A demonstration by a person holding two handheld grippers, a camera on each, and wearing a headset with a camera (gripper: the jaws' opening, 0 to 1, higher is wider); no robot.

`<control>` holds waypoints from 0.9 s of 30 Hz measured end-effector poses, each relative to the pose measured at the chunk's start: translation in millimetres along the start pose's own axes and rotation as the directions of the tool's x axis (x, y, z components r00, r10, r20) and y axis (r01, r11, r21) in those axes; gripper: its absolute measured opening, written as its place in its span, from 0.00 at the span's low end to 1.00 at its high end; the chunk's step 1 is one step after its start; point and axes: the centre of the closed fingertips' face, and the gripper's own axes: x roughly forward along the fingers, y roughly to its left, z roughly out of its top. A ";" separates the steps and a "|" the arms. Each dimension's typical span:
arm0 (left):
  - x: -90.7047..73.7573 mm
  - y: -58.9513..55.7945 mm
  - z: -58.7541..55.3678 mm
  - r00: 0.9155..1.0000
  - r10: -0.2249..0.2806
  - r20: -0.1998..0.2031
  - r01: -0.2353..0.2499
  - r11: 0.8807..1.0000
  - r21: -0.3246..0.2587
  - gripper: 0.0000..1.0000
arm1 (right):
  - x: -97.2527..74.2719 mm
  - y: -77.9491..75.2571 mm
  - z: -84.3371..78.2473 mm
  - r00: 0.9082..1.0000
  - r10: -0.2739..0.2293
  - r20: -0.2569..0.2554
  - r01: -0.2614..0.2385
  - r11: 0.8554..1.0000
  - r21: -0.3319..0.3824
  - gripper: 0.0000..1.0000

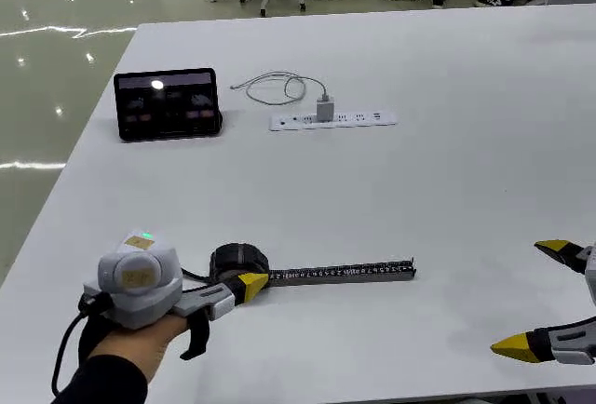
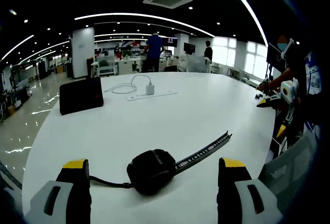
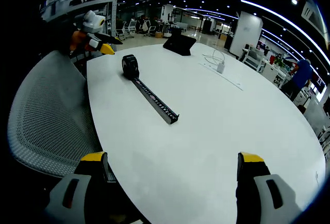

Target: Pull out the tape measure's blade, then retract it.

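Two jaws of left gripper (image 2: 154, 163) are spread wide, tape measure (image 1: 239, 262) lying between them ungripped, near front-left corner of table (image 1: 391, 190) | right gripper (image 1: 529, 297) is held wide open, empty | blade (image 1: 345, 272) is extended along front edge, tip pointed toward right gripper

Saw a black tape measure (image 1: 238, 262) with a dark blade (image 1: 345, 273) carrying fine pale markings. Noted a plain white table (image 1: 419, 190). Found yellow tips and grey bodies on the left gripper (image 2: 154, 163) and right gripper (image 1: 533, 298). Spotted a black tablet (image 1: 168, 104) with dim reddish patches on its screen, a white power strip (image 1: 332, 120) and a pale grey cable (image 1: 275, 87).
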 end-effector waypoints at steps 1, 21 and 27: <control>2.0 -4.3 -3.6 1.000 -0.009 -0.011 0.009 1.000 0.006 1.00 | 1.0 0.3 0.4 1.000 0.002 -0.003 -0.002 1.000 -0.005 1.00; 39.8 0.5 -28.8 0.998 0.056 -0.032 -0.058 0.997 -0.044 1.00 | 33.4 2.2 23.2 0.996 0.082 -0.042 -0.086 0.993 -0.079 1.00; 47.7 -0.3 -29.9 0.999 0.049 -0.008 -0.049 0.997 -0.066 1.00 | 53.6 -0.7 30.6 0.990 0.128 -0.061 -0.135 0.984 -0.118 1.00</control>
